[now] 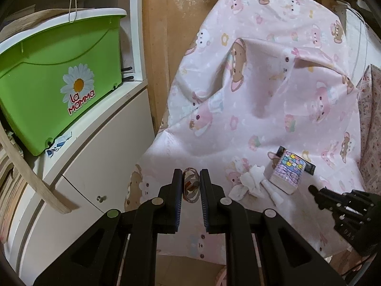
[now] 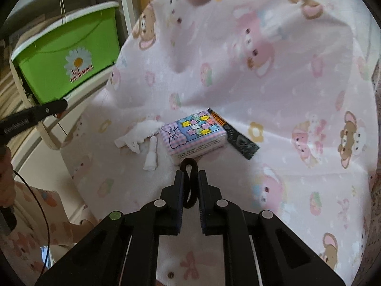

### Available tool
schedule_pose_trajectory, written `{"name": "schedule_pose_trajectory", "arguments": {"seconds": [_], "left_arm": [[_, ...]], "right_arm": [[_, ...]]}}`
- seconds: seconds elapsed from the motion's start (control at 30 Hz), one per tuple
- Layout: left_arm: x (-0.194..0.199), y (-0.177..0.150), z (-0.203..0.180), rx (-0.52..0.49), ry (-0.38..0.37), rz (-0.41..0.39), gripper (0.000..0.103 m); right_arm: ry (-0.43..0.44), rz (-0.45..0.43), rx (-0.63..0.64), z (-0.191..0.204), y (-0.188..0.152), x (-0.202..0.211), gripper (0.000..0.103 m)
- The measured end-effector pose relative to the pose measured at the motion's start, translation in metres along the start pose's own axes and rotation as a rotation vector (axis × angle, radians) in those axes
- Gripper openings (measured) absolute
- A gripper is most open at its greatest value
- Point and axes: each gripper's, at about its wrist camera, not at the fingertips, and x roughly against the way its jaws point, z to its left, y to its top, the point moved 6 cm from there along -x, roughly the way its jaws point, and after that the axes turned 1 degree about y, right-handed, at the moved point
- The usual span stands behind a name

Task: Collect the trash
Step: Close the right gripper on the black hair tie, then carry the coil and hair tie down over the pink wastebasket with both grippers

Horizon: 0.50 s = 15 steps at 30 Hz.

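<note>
Both grippers are gripping trash now, the left gripper pinching a crumpled wrapper, the right gripper clamping a black hair tie; binning comes next

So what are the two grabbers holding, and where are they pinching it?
The left hand-held gripper pinches a crumpled wrapper by its sides. The right hand-held gripper pinches a black hair tie across its loop.

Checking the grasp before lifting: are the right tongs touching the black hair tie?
Touching. The right wrist view shows the right tongs closed on the black hair tie, both fingers pressing its squeezed loop, which sticks out past the tips.
</note>
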Motion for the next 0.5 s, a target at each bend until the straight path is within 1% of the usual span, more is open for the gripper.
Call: {"name": "schedule_pose_trajectory", "arguments": {"seconds": [0.13,0.23,0.27,0.33,0.37,0.43,0.47,0.5], "left_arm": [[0.004,-0.005,-0.005,-0.011,-0.018,0.006,0.014],[0.008,-0.013,-0.012,-0.009,-0.065,0.025,0.014],[0.009,-0.017,-0.014,-0.017,-0.068,0.027,0.014],[0.008,-0.031,-0.011,-0.009,-0.023,0.042,0.014],[0.007,-0.038,-0.01,0.014,-0.031,0.067,0.014],[0.01,-0.05,-0.013,0.089,-0.119,0.116,0.014],[0.013,-0.053,-0.016,0.102,-0.151,0.123,0.014],[0.018,-0.054,-0.019,0.095,-0.159,0.116,0.014]], "right_arm": [[0.0,-0.017,-0.013,-0.006,-0.003,0.014,0.012],[-0.009,-0.033,-0.019,-0.009,-0.006,0.027,0.012],[-0.005,-0.039,-0.025,-0.01,-0.006,0.032,0.012],[-0.005,-0.051,-0.034,-0.011,-0.009,0.043,0.012],[-0.008,-0.06,-0.041,-0.011,-0.01,0.05,0.012],[0.001,-0.08,-0.05,-0.011,-0.011,0.063,0.012],[0.007,-0.092,-0.052,-0.009,-0.011,0.07,0.012],[0.009,-0.101,-0.054,-0.008,-0.011,0.075,0.012]]}}
